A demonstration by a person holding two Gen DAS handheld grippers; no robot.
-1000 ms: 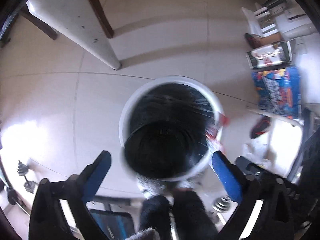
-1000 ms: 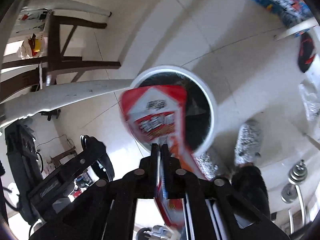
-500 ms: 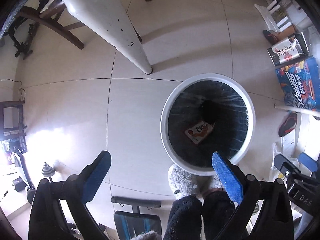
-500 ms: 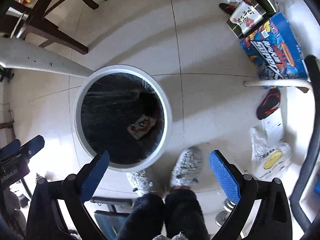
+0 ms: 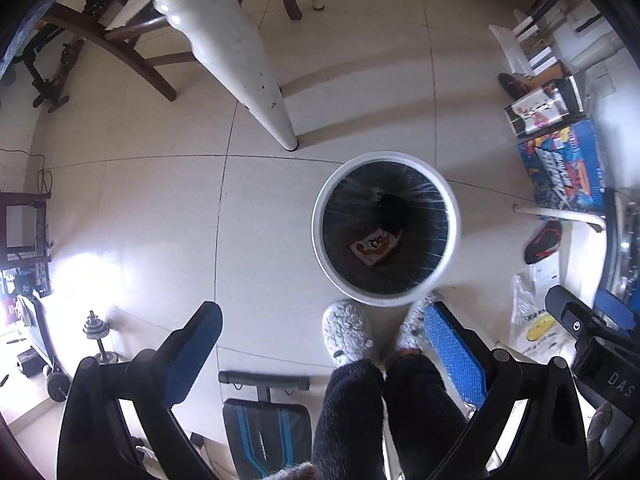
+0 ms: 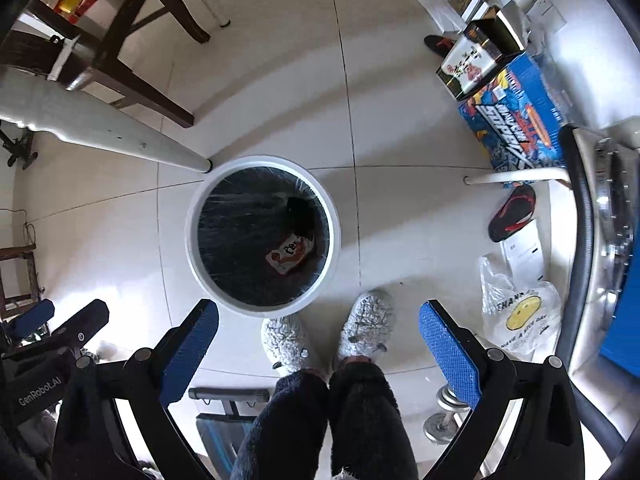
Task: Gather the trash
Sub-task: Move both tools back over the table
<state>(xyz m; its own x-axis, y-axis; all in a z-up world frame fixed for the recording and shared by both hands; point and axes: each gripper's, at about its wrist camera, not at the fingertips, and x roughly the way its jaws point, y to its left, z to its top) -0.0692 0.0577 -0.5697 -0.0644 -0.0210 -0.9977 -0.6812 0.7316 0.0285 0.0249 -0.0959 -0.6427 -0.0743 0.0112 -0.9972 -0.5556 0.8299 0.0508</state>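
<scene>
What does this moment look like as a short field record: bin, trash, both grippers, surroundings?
bin: round white trash bin with a black liner, standing on the tiled floor, seen from above
trash: red and white snack wrapper lying inside the bin at the bottom
left gripper: open, holds nothing, above the floor beside the bin
right gripper: open, holds nothing
person: grey fuzzy slippers next to the bin
nearby: white table leg, blue box, plastic bag on the floor
</scene>
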